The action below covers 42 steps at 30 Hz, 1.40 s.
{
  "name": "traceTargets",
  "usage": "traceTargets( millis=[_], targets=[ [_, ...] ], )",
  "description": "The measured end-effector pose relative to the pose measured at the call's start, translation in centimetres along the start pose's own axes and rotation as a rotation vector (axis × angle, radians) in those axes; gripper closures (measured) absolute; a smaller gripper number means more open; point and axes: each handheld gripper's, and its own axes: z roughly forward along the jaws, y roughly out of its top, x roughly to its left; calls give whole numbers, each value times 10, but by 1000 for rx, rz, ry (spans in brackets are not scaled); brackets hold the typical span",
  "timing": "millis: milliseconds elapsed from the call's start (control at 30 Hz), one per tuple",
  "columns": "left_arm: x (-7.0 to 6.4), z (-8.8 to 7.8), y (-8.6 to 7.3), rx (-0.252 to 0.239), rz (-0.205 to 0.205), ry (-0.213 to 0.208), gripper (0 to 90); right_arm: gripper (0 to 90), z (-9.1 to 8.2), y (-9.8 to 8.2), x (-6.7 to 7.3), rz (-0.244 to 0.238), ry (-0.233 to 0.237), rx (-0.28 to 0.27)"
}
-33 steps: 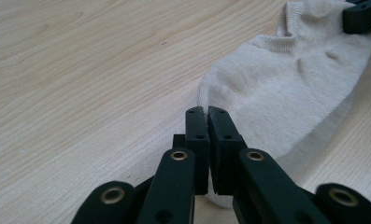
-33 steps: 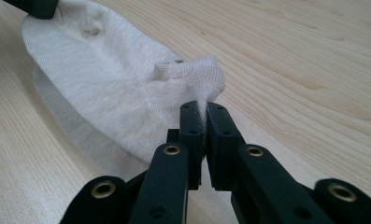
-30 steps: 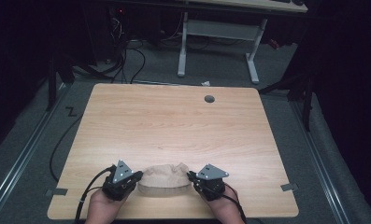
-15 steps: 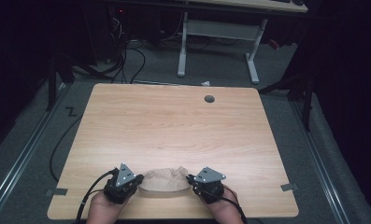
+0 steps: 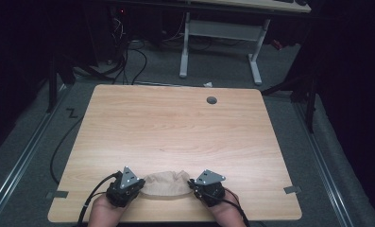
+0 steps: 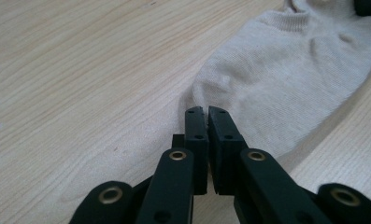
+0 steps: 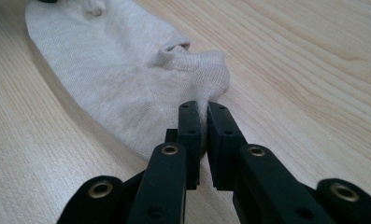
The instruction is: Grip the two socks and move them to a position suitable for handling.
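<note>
- A beige sock is seen stretched between two handheld grippers at the near edge of a wooden table, viewed from above.
- The left gripper is held at the sock's left end, the right gripper at its right end; a hand is seen behind each.
- In the left gripper view, the black fingers are pressed almost together, and an edge of the sock is pinched between them. The rest of the fabric is spread away beyond and to the right of the fingertips.
- In the right gripper view, the fingers are likewise closed on a fold of the sock, just below the ribbed cuff. The cuff is bunched right at the fingertips, and the body of the sock runs off beyond and to the left.
- Compared with a second ago, both grippers have been drawn slightly nearer the table's front edge, and the sock has been carried with them while kept taut.
- How much fabric is actually caught inside each pinch is hard to judge, as the fingers cover it.
- The shift suggests the sock is being pulled flat and repositioned. Both ends appear secured, so smoothing or folding could reasonably be started next.
</note>
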Motion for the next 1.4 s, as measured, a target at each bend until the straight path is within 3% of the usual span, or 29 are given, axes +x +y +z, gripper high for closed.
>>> traceTargets(
  millis=[233, 333, 467, 500, 567, 600, 700, 867, 1033, 1200, 1400],
  targets=[
    [0, 7, -2, 42, 9, 6, 821, 827, 5, -1, 1, -2, 5, 38],
    [1, 8, -2, 31, 5, 23, 763, 796, 6, -2, -1, 3, 7, 39],
    [8, -1, 1, -48, -35, 12, 607, 663, -1, -1, -6, 31, 30, -14],
    [12, -6, 2, -87, -49, 13, 557, 633, -8, 2, -10, 59, 32, -59],
    [14, -9, 3, -109, -56, 14, 545, 624, -11, 2, -11, 70, 33, -75],
    [19, -14, 4, -131, -63, 26, 535, 611, -18, 4, -16, 86, 12, -116],
    [26, -17, 4, -147, -74, 37, 528, 597, -22, 4, -22, 95, -13, -141],
    [50, -21, 1, -162, -106, 94, 509, 571, -26, 1, -41, 137, -77, -166],
    [78, -22, -5, -156, -144, 175, 479, 549, -24, -8, -65, 177, -152, -159],
    [103, -25, -15, -139, -206, 237, 460, 533, -25, -24, -93, 227, -260, -139],
    [111, -27, -18, -132, -219, 255, 447, 516, -30, -37, -112, 280, -323, -128]
  ],
)
